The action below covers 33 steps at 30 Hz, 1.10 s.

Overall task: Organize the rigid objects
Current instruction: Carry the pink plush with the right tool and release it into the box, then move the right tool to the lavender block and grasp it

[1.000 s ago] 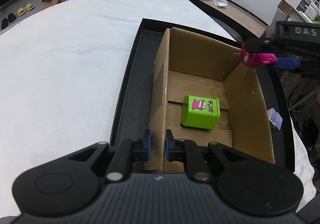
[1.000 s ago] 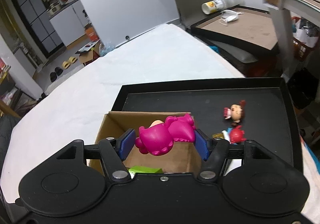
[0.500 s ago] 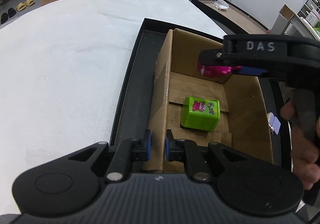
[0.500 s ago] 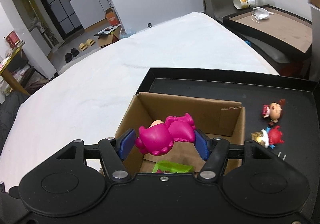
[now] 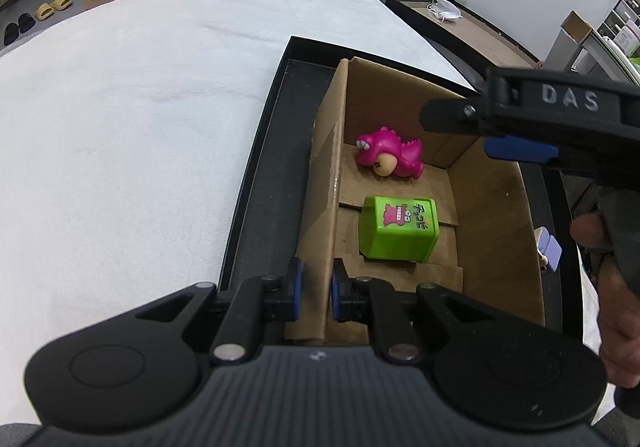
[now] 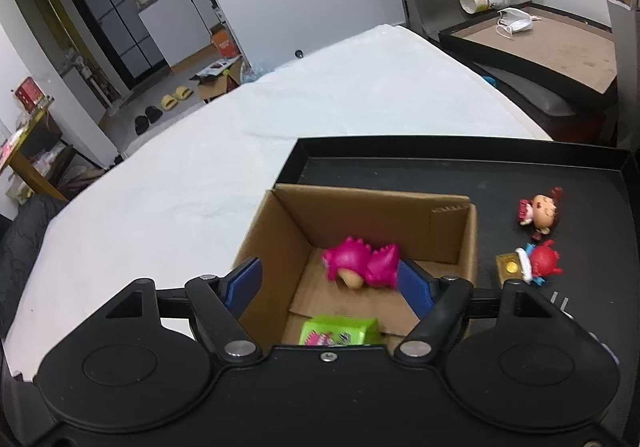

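While the left gripper (image 5: 314, 289) pinches the cardboard box (image 5: 496, 203) wall, the right gripper (image 6: 328, 283) is opening with nothing in it. The pink dinosaur (image 5: 390, 159) lies below on the box floor. Only the right view shows two little dolls (image 6: 540, 211) outside.

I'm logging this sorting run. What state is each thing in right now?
Left gripper: shut on the cardboard box wall.
Right gripper: jaws opening, nothing between them.
Pink dinosaur: lying in the box.
Green cube: resting in the box.
Two figurines: outside, on the black tray.
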Tool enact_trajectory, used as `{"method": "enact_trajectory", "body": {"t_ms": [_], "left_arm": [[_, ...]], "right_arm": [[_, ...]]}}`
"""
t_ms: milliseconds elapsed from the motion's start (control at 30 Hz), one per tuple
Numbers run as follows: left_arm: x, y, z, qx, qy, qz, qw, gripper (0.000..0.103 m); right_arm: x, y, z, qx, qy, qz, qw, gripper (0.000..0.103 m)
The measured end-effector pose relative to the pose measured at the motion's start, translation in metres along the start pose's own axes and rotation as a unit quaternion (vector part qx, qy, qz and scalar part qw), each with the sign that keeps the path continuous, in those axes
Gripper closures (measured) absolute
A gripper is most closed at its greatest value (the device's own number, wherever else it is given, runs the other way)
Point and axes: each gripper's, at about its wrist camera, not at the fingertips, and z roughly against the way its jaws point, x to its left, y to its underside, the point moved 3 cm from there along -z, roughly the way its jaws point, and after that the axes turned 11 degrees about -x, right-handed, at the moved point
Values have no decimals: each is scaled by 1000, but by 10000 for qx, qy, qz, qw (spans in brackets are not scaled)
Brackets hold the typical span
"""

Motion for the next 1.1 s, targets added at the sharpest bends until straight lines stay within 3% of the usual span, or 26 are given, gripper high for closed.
{"method": "enact_trajectory", "body": {"t_ms": [1100], "left_arm": [[-10,7,-3,48,-402,-87,9991,90]], "right_arm": [[-90,5,72,125,323,8,9994,25]]}}
